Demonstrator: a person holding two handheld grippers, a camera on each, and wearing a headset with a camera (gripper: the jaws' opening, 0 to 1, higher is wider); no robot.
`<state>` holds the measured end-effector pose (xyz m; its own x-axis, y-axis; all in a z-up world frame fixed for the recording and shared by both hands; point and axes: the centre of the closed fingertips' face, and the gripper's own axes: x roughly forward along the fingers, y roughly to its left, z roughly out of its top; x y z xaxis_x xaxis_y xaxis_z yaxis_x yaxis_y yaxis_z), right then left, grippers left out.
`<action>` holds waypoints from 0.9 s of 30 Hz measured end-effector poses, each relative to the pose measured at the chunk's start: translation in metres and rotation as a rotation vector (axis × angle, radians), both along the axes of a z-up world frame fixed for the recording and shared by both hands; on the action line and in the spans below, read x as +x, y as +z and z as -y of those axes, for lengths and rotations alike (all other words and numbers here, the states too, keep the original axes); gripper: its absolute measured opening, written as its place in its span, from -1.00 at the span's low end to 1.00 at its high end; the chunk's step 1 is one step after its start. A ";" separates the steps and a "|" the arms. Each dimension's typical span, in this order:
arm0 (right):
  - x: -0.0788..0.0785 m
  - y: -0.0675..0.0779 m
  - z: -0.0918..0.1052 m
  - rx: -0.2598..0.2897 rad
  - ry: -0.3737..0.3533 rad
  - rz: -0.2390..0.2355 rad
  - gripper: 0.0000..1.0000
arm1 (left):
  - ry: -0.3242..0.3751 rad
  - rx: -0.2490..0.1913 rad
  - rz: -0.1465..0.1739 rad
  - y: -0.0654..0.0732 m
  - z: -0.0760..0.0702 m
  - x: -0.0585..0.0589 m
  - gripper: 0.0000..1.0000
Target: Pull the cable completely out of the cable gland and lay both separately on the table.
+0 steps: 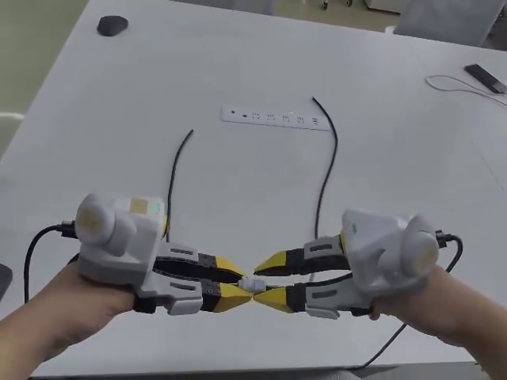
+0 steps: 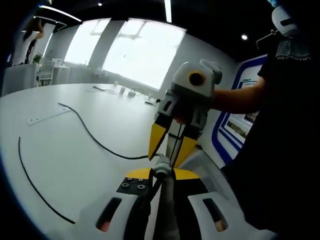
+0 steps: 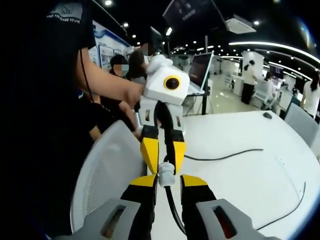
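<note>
A small white cable gland (image 1: 255,283) hangs above the table's front edge, between the two grippers' yellow tips. My left gripper (image 1: 245,285) comes in from the left, shut on the gland (image 2: 161,167). My right gripper (image 1: 261,283) faces it from the right. Its jaws stand a little apart on either side of the gland (image 3: 166,175) and of the black cable (image 3: 172,202) that runs back between them. On the table that cable (image 1: 326,166) curves away toward the power strip.
A second black cable (image 1: 170,178) lies loose left of centre. A white power strip (image 1: 275,118) lies across the middle, a dark mouse (image 1: 112,25) at the far left corner, a dark flat device (image 1: 485,77) with a white lead at the far right. People stand behind me.
</note>
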<state>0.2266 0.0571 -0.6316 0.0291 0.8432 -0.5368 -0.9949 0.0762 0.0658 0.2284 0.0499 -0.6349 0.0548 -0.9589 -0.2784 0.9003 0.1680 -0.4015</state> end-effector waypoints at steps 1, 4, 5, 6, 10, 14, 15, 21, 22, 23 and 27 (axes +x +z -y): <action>0.000 0.001 0.000 0.003 -0.008 0.002 -0.71 | -0.002 -0.004 0.017 0.001 0.000 0.000 -0.70; 0.001 0.008 0.003 0.011 -0.034 0.004 -0.67 | -0.004 -0.004 0.041 0.002 0.001 0.001 -0.70; 0.004 0.011 0.005 0.018 -0.081 -0.021 -0.65 | -0.005 -0.002 0.043 0.002 0.001 0.002 -0.70; 0.006 0.013 0.007 0.019 -0.109 -0.029 -0.61 | -0.005 -0.001 0.047 0.002 0.001 0.002 -0.70; 0.016 0.017 0.020 -0.013 -0.253 -0.053 -0.61 | -0.010 0.003 0.067 0.003 0.001 0.004 -0.70; 0.021 0.018 0.030 -0.047 -0.304 0.035 -0.61 | -0.008 0.005 0.074 0.003 0.000 0.007 -0.70; 0.022 0.017 0.033 -0.061 -0.315 0.057 -0.61 | -0.009 0.006 0.075 0.003 0.000 0.007 -0.70; 0.020 0.012 0.030 -0.094 -0.337 0.113 -0.64 | -0.003 0.011 0.080 0.004 0.000 0.010 -0.70; 0.022 0.011 0.031 -0.100 -0.360 0.113 -0.64 | 0.000 0.009 0.078 0.005 -0.001 0.011 -0.70; 0.021 0.008 0.030 -0.108 -0.358 0.112 -0.65 | 0.002 0.008 0.078 0.006 -0.001 0.011 -0.70; 0.018 -0.003 0.030 -0.174 -0.334 0.157 -0.69 | 0.010 0.002 0.079 0.008 -0.001 0.013 -0.70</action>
<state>0.2448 0.0266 -0.6347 0.3785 0.6705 -0.6381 -0.9106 0.3933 -0.1269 0.2416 0.0514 -0.6273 0.0865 -0.9575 -0.2751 0.9272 0.1784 -0.3293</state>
